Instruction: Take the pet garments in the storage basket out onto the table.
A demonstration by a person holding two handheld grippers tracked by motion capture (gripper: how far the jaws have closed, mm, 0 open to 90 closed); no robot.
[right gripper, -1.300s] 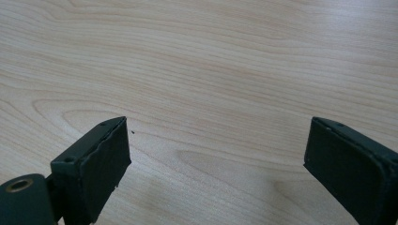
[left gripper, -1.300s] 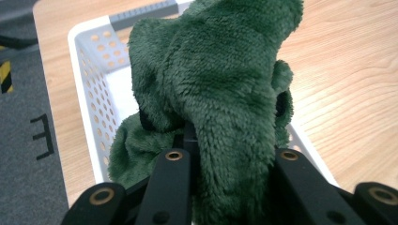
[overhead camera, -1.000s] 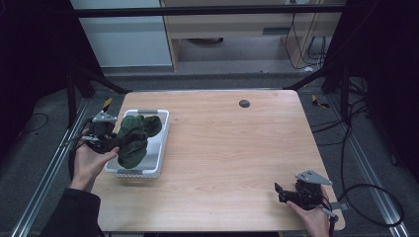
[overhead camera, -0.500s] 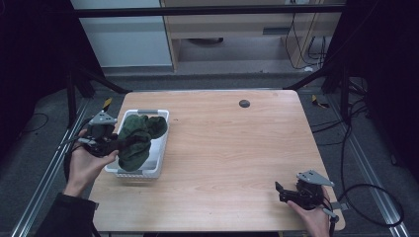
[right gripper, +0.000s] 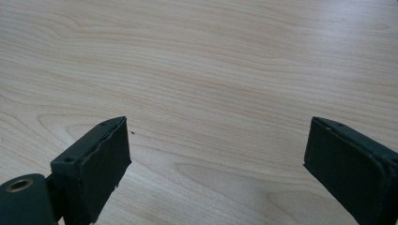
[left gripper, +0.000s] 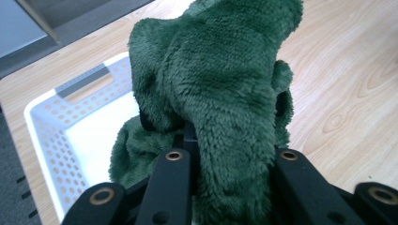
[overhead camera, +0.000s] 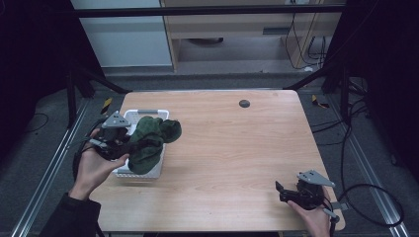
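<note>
A dark green plush toy (overhead camera: 150, 139) hangs above the white perforated basket (overhead camera: 132, 117) at the table's left side. My left gripper (overhead camera: 129, 147) is shut on the plush toy (left gripper: 225, 93), whose fur bulges between the two black jaws. Below the toy lies the white basket (left gripper: 56, 122), seen in the left gripper view. My right gripper (overhead camera: 282, 191) rests near the table's front right corner, held by a hand. In the right gripper view its fingers (right gripper: 94, 164) stand wide apart over bare wood, so my right gripper (right gripper: 216, 154) is open with nothing between the jaws.
The wooden table (overhead camera: 237, 148) has a small dark round spot (overhead camera: 244, 103) near its far edge. Cables trail over the floor on both sides. A light cabinet (overhead camera: 232, 29) stands behind the table.
My left hand has lifted the green plush toy up and to the right, out of the basket. The right hand has not moved.
</note>
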